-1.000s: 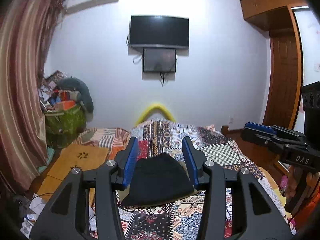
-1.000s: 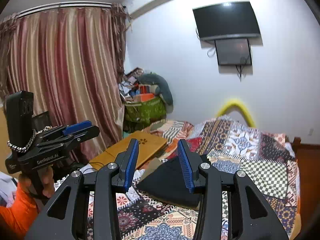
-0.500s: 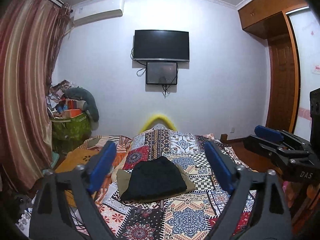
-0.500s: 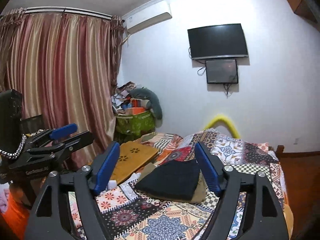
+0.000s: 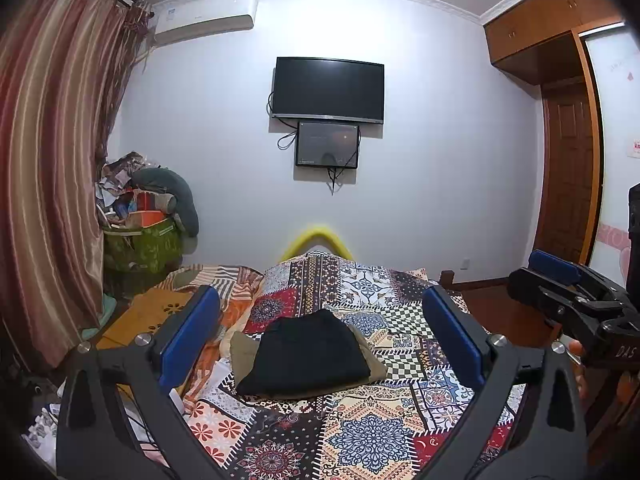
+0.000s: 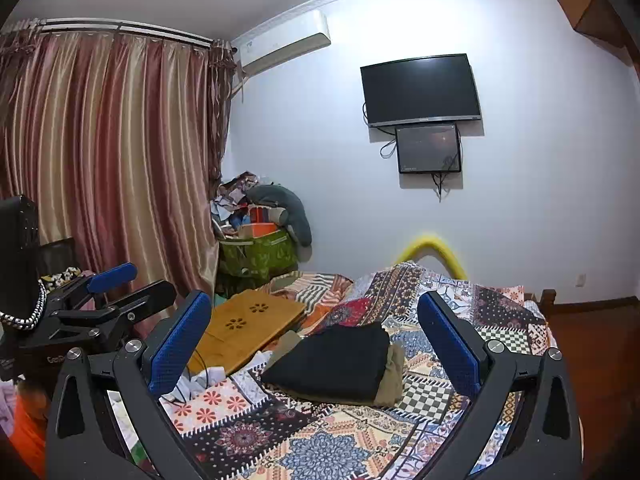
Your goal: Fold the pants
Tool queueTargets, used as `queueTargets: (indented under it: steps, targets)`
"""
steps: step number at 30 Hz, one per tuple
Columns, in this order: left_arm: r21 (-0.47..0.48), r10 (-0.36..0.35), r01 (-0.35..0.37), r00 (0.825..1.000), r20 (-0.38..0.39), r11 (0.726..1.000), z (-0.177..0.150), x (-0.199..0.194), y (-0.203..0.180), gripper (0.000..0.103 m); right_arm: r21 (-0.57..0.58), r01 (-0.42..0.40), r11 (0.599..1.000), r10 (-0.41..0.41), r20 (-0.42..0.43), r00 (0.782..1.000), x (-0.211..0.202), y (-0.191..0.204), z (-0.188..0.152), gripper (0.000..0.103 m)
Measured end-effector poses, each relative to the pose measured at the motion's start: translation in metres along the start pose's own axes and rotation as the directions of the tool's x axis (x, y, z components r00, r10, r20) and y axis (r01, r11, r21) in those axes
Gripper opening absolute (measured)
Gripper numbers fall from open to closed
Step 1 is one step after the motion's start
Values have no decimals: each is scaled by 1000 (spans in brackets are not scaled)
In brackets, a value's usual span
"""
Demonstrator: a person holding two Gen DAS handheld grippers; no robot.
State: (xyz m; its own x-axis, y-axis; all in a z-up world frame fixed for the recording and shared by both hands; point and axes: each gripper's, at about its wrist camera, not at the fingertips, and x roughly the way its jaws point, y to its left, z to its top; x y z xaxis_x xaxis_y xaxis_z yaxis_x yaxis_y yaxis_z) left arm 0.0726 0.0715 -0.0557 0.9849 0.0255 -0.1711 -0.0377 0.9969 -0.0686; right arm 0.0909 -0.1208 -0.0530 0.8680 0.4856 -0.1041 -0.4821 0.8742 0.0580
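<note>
The left gripper [image 5: 320,334] hangs above the near end of the bed with the patchwork-patterned quilt [image 5: 384,292], its blue-padded fingers [image 5: 188,334] spread wide apart and clamped on nothing. Framed between those fingers, and well beyond their tips, lies the folded pair of black pants [image 5: 308,354], a flat, neat bundle resting on a folded khaki-tan garment [image 5: 240,354] whose edges show on both sides of it.

The right gripper [image 6: 314,342] is held the same way (fingers far apart, nothing between them). From its camera the black pants [image 6: 336,360] again sit between and past the blue-padded fingers [image 6: 178,344], with the khaki garment [image 6: 394,376] showing under the edge nearer the right finger. Beyond the left finger a light wooden lap tray with flower-shaped cut-outs [image 6: 252,324] lies beside the bed.

Each gripper appears at the edge of the other's view: the right one [image 5: 568,300] off past the left gripper's right finger, the left one [image 6: 108,300] off past the right gripper's left finger.
</note>
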Motion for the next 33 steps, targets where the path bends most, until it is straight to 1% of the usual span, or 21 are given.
queueTargets:
  steps: [9,22,33]
  targets:
    - [0,-1,1,1000,1,1000,-1,1,-1,102,7,5,1000,-5,-9,1000,-2,-1,-6,103]
    - [-4,-21,21,1000,5,1000,-2,1,0,102,10,14,1000,-14,-17,1000,-4,-3,-4,103]
    - [-18,-27,26,1000,-13,999,-3,6,4,102,13,24,1000,-23,-22,999,-6,-4,-3,103]
